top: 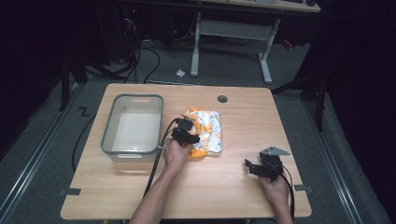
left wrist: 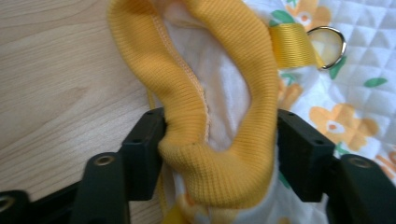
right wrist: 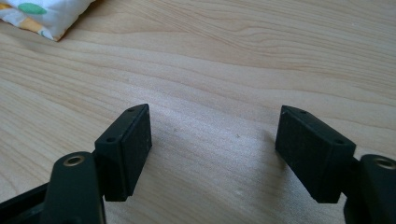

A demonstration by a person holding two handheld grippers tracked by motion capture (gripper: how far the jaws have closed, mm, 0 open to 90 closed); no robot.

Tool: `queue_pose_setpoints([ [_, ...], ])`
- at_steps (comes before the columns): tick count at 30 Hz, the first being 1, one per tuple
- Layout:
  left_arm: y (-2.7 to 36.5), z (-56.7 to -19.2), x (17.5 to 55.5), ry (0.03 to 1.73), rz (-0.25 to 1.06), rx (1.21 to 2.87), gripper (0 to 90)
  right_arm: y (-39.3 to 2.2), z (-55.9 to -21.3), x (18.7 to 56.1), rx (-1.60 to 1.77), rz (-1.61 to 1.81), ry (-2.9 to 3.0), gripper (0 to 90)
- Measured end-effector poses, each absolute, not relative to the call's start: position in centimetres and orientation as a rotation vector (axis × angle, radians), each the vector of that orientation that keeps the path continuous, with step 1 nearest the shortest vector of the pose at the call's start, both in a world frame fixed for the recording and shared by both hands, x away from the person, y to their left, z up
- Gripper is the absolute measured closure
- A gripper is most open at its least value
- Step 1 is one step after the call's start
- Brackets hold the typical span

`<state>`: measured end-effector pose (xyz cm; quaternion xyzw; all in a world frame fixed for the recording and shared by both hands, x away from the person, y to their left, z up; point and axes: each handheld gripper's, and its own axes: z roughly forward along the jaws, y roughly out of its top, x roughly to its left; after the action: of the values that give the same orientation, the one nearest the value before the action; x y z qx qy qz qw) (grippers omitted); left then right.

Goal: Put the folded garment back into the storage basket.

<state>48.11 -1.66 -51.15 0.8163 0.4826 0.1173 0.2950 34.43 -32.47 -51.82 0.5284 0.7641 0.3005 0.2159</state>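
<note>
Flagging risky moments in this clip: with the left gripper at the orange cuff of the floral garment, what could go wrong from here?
1. The left gripper has only the ribbed orange cuff between its jaws; lifting may stretch it or let it slip.
2. The garment lies close beside the grey bin, so a dragged corner might catch its rim.
3. The right gripper rests open and apart, so the hanging fabric gets no support.
</note>
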Motion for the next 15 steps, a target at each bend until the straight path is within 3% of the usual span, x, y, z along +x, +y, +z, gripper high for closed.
queue_pose_setpoints([
  [8, -1.80, -50.99, 48.06, 1.255, 0.262, 2.173, 65.4, -32.47, -51.82, 34.43, 1.464, 0.833, 2.118, 27.2],
  [15, -1.62, -50.81, 48.09, 1.243, 0.234, 2.167, 73.3, -32.47, -51.82, 34.44, 1.463, 0.834, 2.119, 27.2],
])
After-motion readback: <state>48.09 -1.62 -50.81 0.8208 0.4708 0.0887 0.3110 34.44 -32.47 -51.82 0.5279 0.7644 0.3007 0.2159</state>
